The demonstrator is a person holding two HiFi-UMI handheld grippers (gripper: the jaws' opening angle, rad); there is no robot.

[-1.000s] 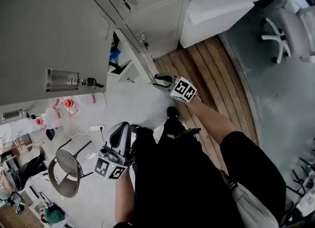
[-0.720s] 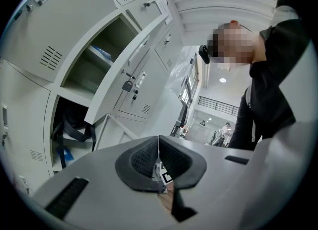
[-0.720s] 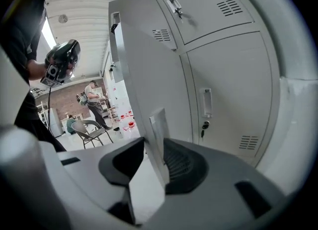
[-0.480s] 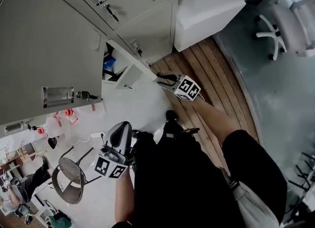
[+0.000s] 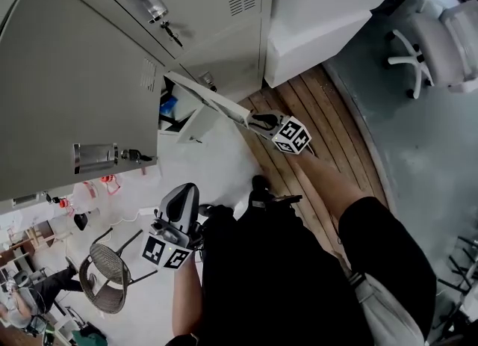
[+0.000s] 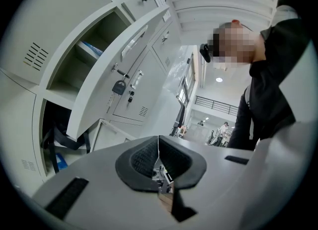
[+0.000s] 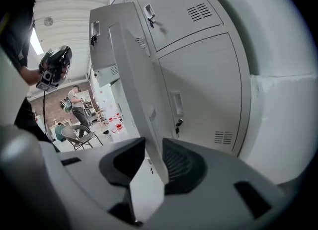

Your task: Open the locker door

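The left gripper [image 5: 184, 190] is held close by the person's dark-clothed body, well apart from the lockers. In the left gripper view its black ribbed pads meet along one line, so the left gripper [image 6: 159, 150] is closed with nothing between them.

Further out, the right gripper [image 5: 255, 121] reaches to the free edge of the grey metal locker door [image 5: 213, 102]. In the right gripper view the door [image 7: 133, 82] runs as a thin upright slab straight down into the gap of the right gripper [image 7: 149, 168]. The jaws are closing on that edge. The ribbed right-hand pad lies against one face and the left-hand pad lies along the other, so the panel fills the gap.

The door stands swung out from the bank of grey lockers [image 5: 75, 75], with its hinge side at the bank's lower row and its free edge over the brown wooden plank floor [image 5: 314, 105]. Behind it the open compartment [image 5: 178, 109] shows something blue inside. From the left gripper view the same door [image 6: 107, 87] hangs ajar with a dark padlock [image 6: 118, 87] on its face.

Beyond are a mesh folding chair [image 5: 104, 270] and a white office chair [image 5: 429, 34].
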